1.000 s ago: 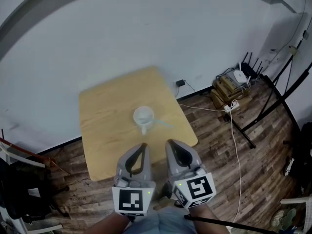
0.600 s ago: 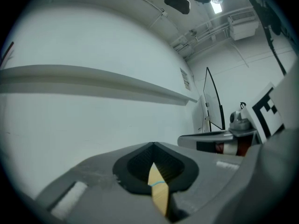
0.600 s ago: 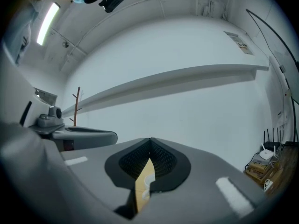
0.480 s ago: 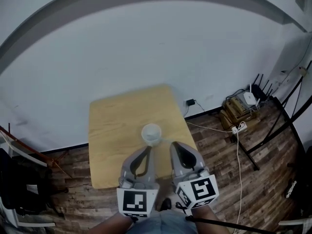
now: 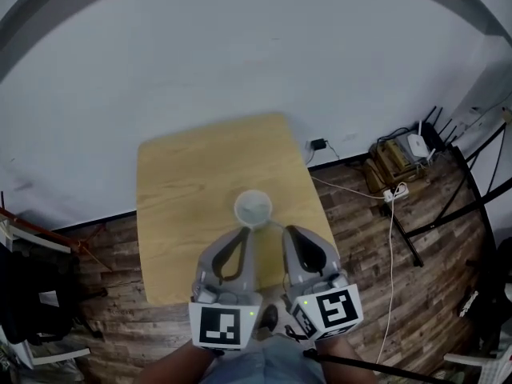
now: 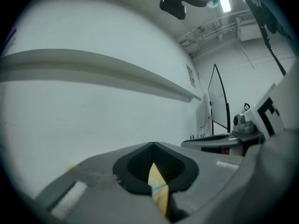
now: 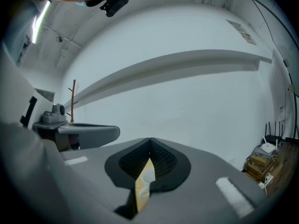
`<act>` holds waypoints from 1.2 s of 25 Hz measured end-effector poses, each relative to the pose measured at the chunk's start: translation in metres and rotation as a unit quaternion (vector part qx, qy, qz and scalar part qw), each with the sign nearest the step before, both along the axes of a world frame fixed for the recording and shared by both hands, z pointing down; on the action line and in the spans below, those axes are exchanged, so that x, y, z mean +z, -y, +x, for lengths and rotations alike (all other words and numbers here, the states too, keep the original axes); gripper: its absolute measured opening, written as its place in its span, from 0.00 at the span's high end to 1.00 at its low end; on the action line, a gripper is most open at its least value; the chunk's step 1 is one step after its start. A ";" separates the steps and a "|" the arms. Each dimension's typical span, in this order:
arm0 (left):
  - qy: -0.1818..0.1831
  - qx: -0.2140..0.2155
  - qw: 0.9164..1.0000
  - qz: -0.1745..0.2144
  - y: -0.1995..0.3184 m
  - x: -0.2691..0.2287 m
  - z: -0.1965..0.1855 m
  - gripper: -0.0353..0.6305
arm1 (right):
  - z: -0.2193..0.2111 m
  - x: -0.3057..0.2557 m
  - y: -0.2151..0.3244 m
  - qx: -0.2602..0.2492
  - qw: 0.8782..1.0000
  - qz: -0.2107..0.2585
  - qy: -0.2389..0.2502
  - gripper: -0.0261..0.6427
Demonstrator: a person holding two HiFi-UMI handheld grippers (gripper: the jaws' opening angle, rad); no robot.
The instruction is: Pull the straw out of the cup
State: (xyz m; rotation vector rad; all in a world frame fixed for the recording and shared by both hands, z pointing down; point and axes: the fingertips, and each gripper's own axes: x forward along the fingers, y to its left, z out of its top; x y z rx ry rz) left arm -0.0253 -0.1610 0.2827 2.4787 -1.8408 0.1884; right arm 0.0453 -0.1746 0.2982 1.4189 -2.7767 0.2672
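Note:
A clear cup [image 5: 253, 208] stands near the middle of the small wooden table [image 5: 184, 182]. In the head view I cannot make out the straw. Through the slit of the left gripper view, a thin teal straw [image 6: 159, 186] crosses the cup [image 6: 153, 181]. My left gripper [image 5: 240, 235] and right gripper [image 5: 288, 232] hover side by side over the table's near edge, just short of the cup and on either side of it. Both are shut and hold nothing. Their tips meet in the left gripper [image 6: 153, 144] and right gripper [image 7: 150, 139] views, and the cup [image 7: 147, 175] shows below the right one.
The table stands against a white wall [image 5: 240, 46]. On the plank floor to the right lie a router with boxes [image 5: 404, 157], white cables [image 5: 390, 214] and black stand legs [image 5: 448, 206]. Dark bags [image 5: 32, 294] sit at the left.
Both shut grippers have moved forward together over the table's near edge, and the gap to the cup has shrunk. The head view has shifted as well.

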 end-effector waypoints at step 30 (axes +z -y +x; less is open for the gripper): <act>-0.005 0.042 0.986 -0.163 0.049 0.168 -0.018 0.92 | -0.017 0.184 0.029 0.040 0.983 -0.174 0.026 0.89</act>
